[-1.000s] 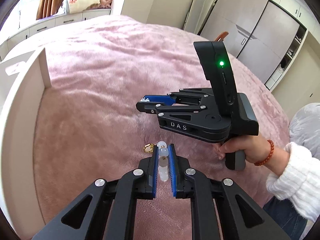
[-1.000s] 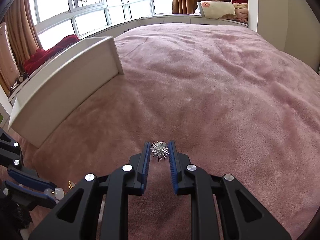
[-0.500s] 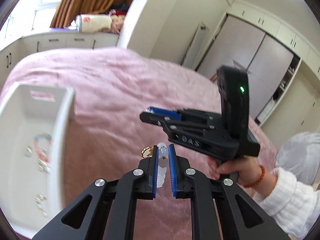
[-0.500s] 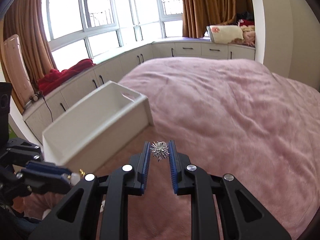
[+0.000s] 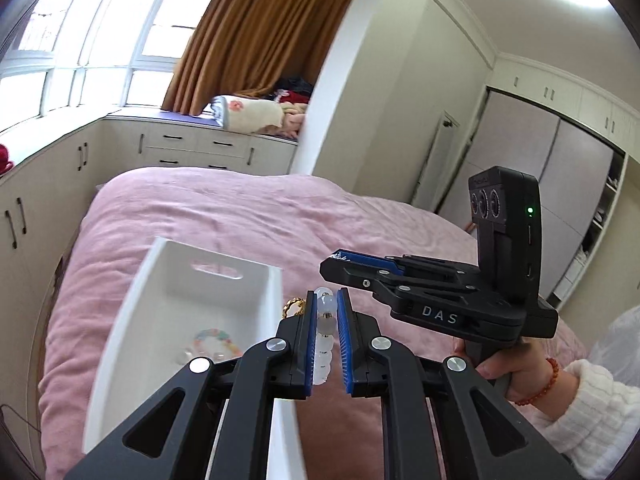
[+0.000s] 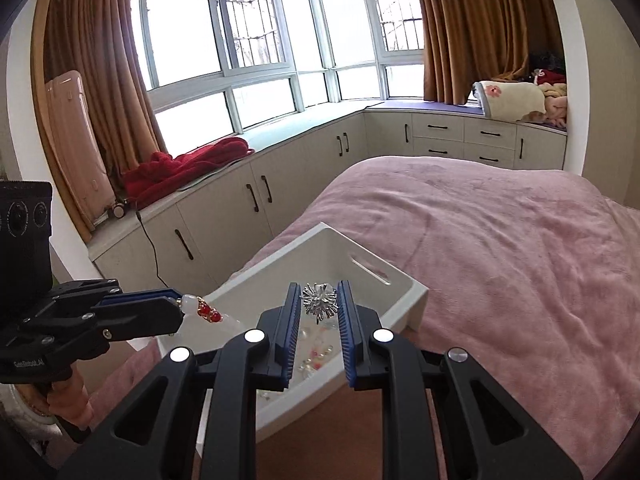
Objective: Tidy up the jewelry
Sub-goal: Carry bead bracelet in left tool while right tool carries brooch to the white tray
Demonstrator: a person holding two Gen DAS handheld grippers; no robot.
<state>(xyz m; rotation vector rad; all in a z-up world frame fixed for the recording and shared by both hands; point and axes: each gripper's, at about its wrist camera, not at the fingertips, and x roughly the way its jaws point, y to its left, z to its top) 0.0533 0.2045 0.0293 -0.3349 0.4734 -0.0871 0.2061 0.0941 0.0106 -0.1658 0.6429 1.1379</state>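
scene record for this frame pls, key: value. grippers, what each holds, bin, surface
left gripper: shut on pale bead bracelet, which has a gold ring charm
right gripper: shut on spiky silver brooch
white bin: on the bed, handle slot in end wall, holds loose jewelry incl. a pastel bead bracelet
gripper position: both raised by the bin, nothing released
surface: pink blanket
person: right hand on the right gripper's handle, red bead bracelet on wrist

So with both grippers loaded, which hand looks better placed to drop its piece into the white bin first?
Right, probably. The right gripper holds the silver spiky brooch over the white bin; the left gripper's beaded bracelet seems nearer the bin's near wall.
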